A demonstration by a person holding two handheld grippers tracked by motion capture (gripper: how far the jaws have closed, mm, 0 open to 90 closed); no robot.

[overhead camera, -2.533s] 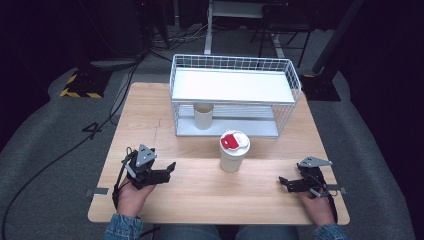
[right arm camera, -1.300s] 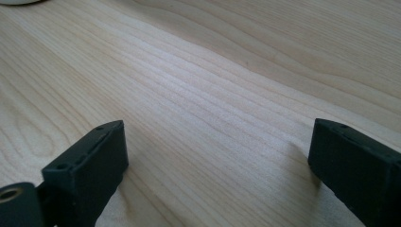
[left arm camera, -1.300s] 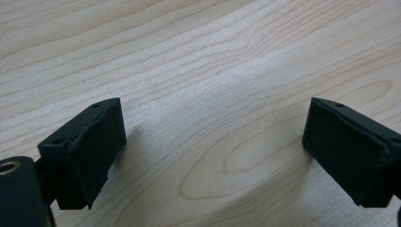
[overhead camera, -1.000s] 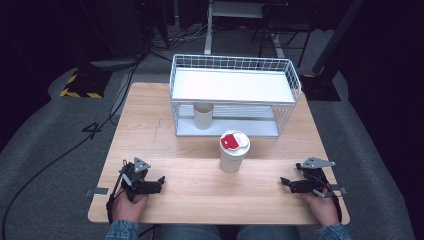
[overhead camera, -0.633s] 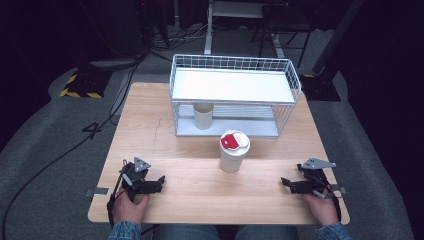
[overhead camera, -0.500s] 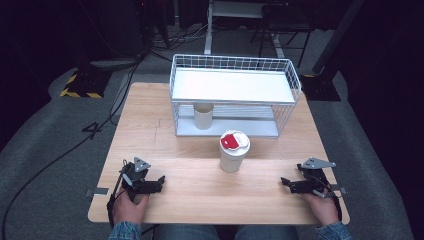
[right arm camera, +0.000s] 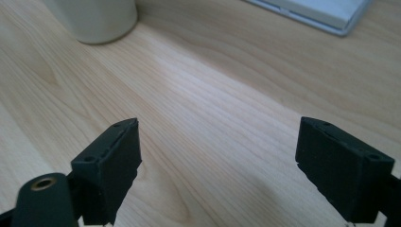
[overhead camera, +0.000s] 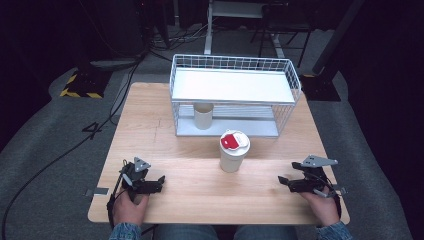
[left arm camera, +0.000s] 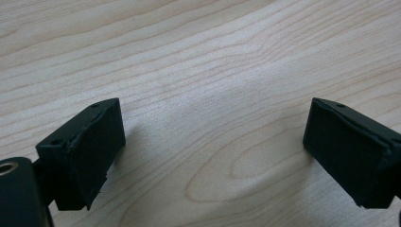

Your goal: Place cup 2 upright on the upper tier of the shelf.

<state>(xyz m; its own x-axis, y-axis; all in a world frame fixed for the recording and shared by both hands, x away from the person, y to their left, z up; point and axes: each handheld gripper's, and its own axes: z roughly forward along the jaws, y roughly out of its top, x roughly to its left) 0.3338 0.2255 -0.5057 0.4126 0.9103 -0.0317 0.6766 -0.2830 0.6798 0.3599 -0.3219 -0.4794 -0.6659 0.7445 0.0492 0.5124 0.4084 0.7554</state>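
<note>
A cream cup with a white lid and red tab [overhead camera: 233, 151] stands at the middle of the wooden table [overhead camera: 200, 200]; its base [right arm camera: 97, 19] appears at the top left of the right gripper view. A second, lidless cream cup [overhead camera: 203, 115] stands on the lower level of the white wire shelf rack [overhead camera: 233, 84]. My left gripper [overhead camera: 159, 183] rests low at the front left, open, jaws wide over bare wood [left arm camera: 213, 137]. At the front right my right gripper [overhead camera: 283, 182] is open too, pointing toward the lidded cup, nothing between its jaws [right arm camera: 217, 165].
The rack's base edge [right arm camera: 326, 14] lies at the top right of the right gripper view. Black cables [overhead camera: 75, 145] and a yellow-black striped block [overhead camera: 80, 85] lie on the grey floor to the left. Bare wood lies between the grippers.
The left gripper has moved back toward the front edge and lower since 2.5 s ago. Nothing has visibly moved in the last second.
</note>
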